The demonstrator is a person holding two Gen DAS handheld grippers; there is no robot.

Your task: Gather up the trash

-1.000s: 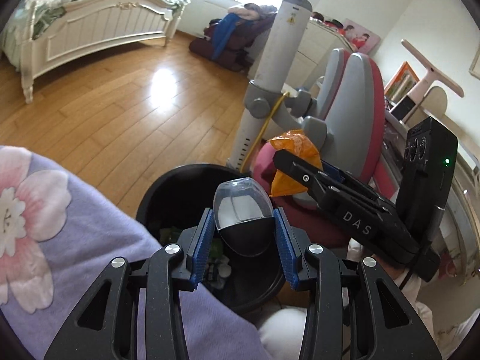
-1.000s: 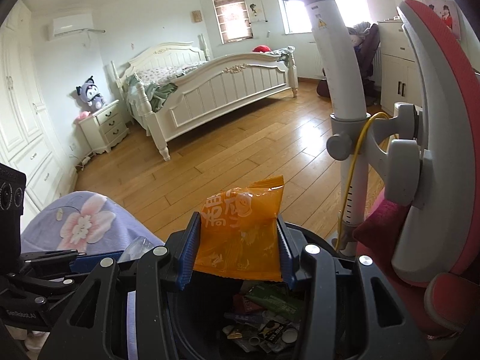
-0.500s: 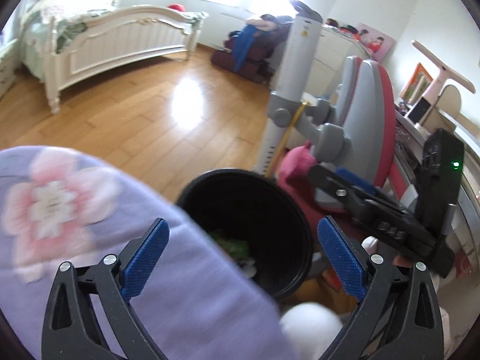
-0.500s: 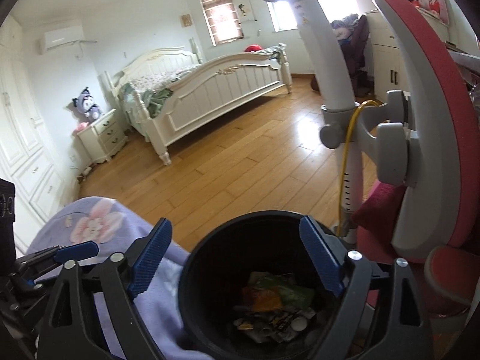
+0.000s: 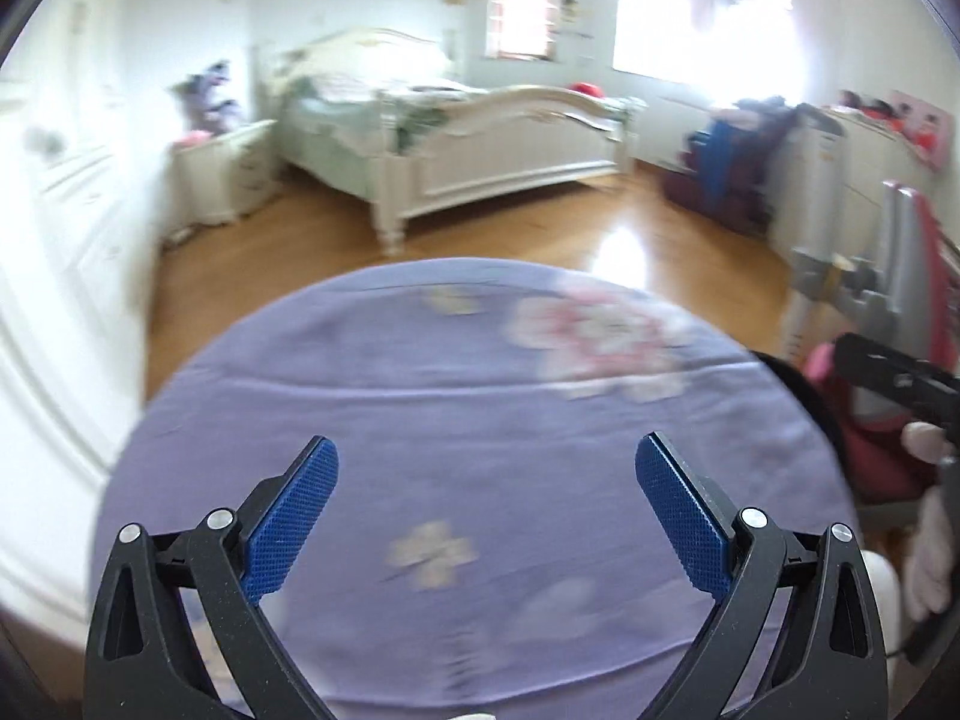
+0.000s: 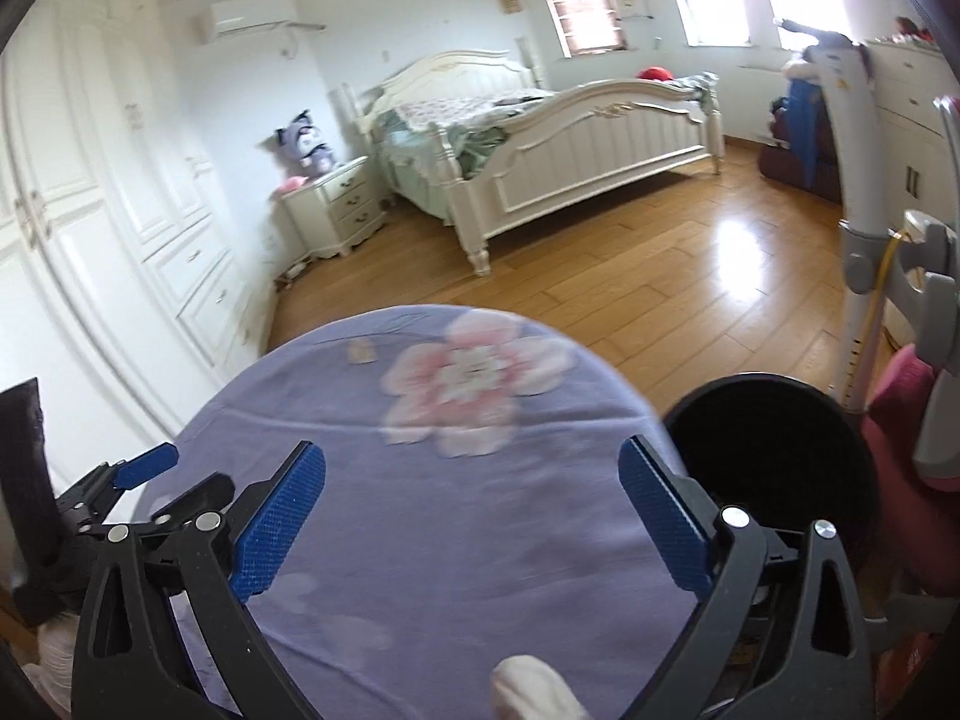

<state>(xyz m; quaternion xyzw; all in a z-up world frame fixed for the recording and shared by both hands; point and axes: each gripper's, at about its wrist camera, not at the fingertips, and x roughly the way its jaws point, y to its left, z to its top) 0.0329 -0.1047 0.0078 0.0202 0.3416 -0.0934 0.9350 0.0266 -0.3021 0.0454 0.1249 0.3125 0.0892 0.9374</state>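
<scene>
My left gripper (image 5: 486,510) is open and empty above a round table covered in a purple flowered cloth (image 5: 468,396). My right gripper (image 6: 474,516) is open and empty over the same cloth (image 6: 480,528). The black trash bin (image 6: 774,468) stands on the floor at the table's right edge; its inside is dark in the right wrist view. Only the bin's rim (image 5: 798,378) shows in the left wrist view. The left gripper also shows at the left edge of the right wrist view (image 6: 120,492). No loose trash shows on the cloth.
A red and grey chair (image 6: 924,408) and a white pole (image 6: 864,252) stand right of the bin. A white bed (image 6: 576,138) and nightstand (image 6: 336,210) are across the wood floor. White wardrobes (image 6: 90,228) line the left wall.
Both grippers opened and let go of their trash over the bin: the left a clear cup, the right an orange snack bag. Both then swung left, over the purple cloth.
</scene>
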